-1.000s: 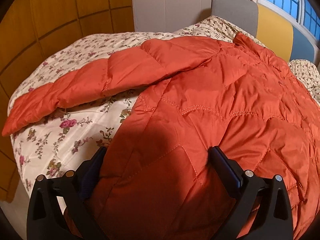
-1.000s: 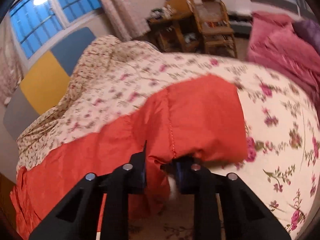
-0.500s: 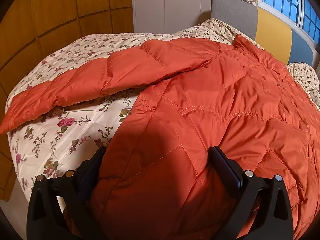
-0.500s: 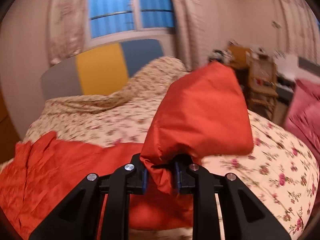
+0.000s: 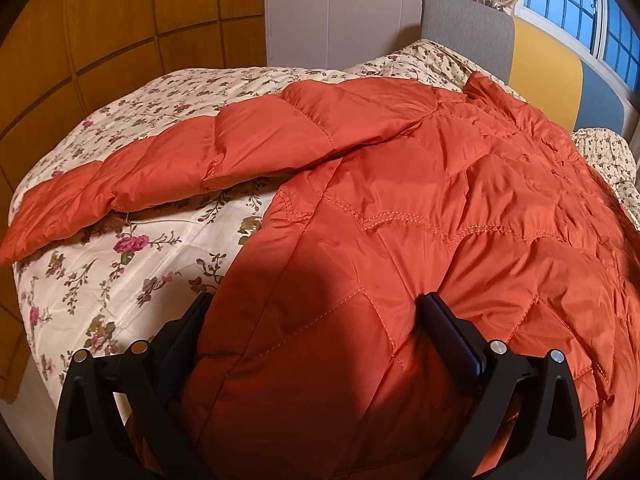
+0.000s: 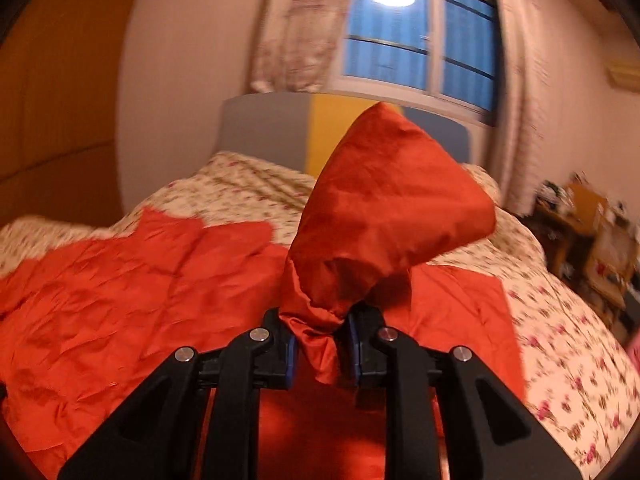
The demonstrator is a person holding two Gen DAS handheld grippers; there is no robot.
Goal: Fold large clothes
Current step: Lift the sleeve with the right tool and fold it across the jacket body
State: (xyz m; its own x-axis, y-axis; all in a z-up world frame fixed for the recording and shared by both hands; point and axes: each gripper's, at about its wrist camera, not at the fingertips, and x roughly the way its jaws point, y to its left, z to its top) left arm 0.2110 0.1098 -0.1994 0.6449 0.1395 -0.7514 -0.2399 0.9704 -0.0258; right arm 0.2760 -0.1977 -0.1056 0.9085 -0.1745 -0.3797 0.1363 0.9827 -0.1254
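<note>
An orange quilted jacket (image 5: 440, 200) lies spread on a bed with a floral quilt (image 5: 120, 272). One sleeve (image 5: 200, 160) stretches out flat to the left. My left gripper (image 5: 316, 312) stands open at the jacket's near hem, and puffy fabric bulges between its wide-set fingers. In the right wrist view my right gripper (image 6: 320, 336) is shut on the bunched end of the other sleeve (image 6: 392, 208). That sleeve is lifted and stands up over the jacket's body (image 6: 140, 300).
A grey, yellow and blue headboard (image 6: 272, 128) stands at the bed's far end under a curtained window (image 6: 420, 28). A wooden wardrobe wall (image 5: 100, 20) runs along the left side. Wooden furniture (image 6: 580, 232) sits beyond the bed's right edge.
My right gripper has lifted the sleeve off the quilt, rolled upright, and swung it in over the jacket. The left gripper and the hem have stayed put.
</note>
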